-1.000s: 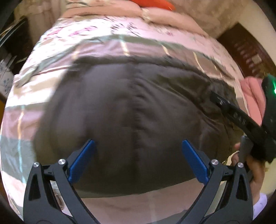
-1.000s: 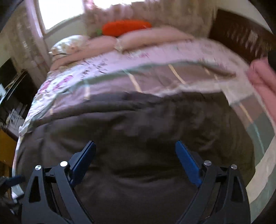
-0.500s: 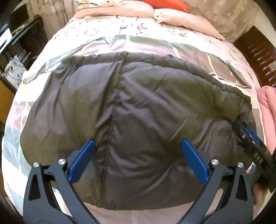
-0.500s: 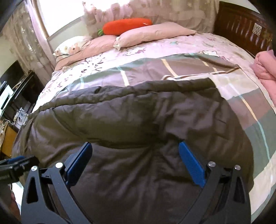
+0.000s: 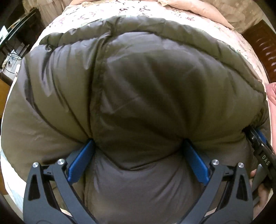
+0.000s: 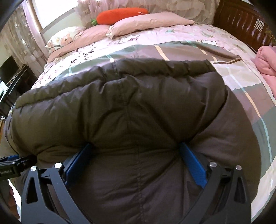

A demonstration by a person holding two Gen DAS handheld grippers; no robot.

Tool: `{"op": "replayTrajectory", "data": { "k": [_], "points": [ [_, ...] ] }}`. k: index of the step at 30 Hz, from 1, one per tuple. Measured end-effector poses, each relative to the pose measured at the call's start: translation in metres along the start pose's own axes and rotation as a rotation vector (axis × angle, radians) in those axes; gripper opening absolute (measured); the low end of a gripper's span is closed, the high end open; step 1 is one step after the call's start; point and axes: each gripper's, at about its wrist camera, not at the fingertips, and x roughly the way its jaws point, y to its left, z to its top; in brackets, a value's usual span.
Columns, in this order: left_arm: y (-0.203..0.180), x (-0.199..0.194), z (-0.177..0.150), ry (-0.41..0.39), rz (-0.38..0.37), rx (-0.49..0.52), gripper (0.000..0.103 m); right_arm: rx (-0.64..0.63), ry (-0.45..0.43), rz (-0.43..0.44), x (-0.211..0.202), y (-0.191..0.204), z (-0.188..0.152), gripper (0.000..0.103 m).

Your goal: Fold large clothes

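Dark olive puffer jacket (image 5: 146, 89) lies spread on the patterned bedspread (image 6: 189, 43), now filling both views where earlier it sat farther off. Both claws have dropped onto its near edge. Left gripper (image 5: 138, 149) and right gripper (image 6: 134, 151) gape wide, padding bulging between unpinched pads. Likely grasp pending.

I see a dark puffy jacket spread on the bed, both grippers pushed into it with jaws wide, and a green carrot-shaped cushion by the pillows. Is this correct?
One detail is wrong: the carrot-shaped cushion is orange with only a small green top, as the right wrist view shows. The rest holds: the dark puffy jacket lies on the bed, and the left gripper and right gripper press into it with jaws wide.
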Motion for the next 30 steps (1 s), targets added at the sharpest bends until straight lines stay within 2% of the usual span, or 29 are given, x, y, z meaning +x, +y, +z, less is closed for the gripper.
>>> {"op": "replayTrajectory", "data": {
  "k": [30],
  "points": [
    [0.006, 0.015, -0.009, 0.010, -0.012, 0.007, 0.101, 0.003, 0.042, 0.000, 0.031, -0.002, -0.004, 0.102]
  ]
}}
